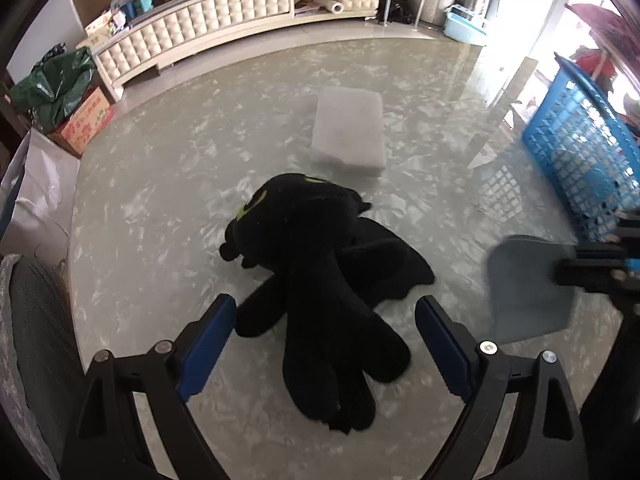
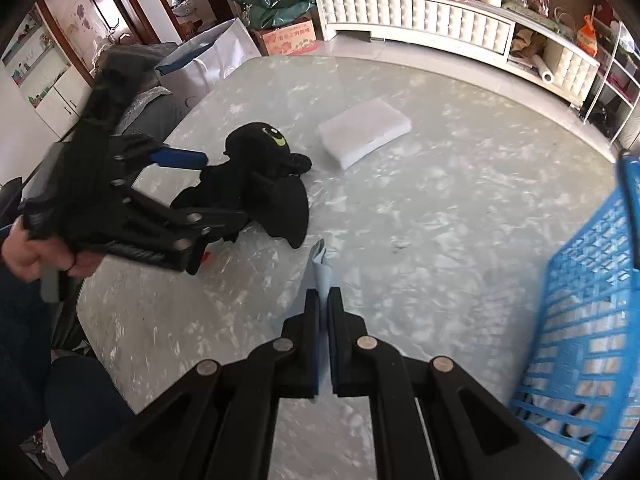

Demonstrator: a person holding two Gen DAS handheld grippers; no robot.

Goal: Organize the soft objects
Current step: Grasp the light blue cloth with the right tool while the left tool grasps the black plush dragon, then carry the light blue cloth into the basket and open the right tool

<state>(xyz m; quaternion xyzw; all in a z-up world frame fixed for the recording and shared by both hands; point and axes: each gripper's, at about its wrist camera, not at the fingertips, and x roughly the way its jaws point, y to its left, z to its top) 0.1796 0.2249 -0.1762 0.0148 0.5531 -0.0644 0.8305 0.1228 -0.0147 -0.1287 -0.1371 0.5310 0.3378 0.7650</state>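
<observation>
black plush, that's the main job: a dragon toy [image 1: 320, 280] lying flat on the marbled table [image 1: 160, 200], wings spread, head pointing toward the white foam pad [image 1: 350, 132] just beyond it. i judge it light, squashy and non-slip, nothing fragile, so it'll sag wherever i lift it. best hold imo is across the body or the thick hind part, not a wing or a thin limb, since those would stretch and let the rest dangle.

my left gripper [image 1: 326, 344] is wide apart w/ nothing between the pads yet. seen from the left wrist cam, the toy's tail end sits right between the two blue pads, the left pad [image 1: 208, 352] just beside a limb, body running fwd from there. from the right cam the left gripper [image 2: 192, 196] is down over the toy [image 2: 256, 184], one finger along each side; contact i can't confirm.

my right gripper [image 2: 324, 312] is clamped together on a pale blue cloth [image 2: 322, 268], thin and floppy, hanging from the tips. it's held off to the toy's right, well apart from it, w/ the blue basket [image 2: 592, 320] further right again. the foam pad lies untouched past the toy's head, probably springy and very light.
</observation>
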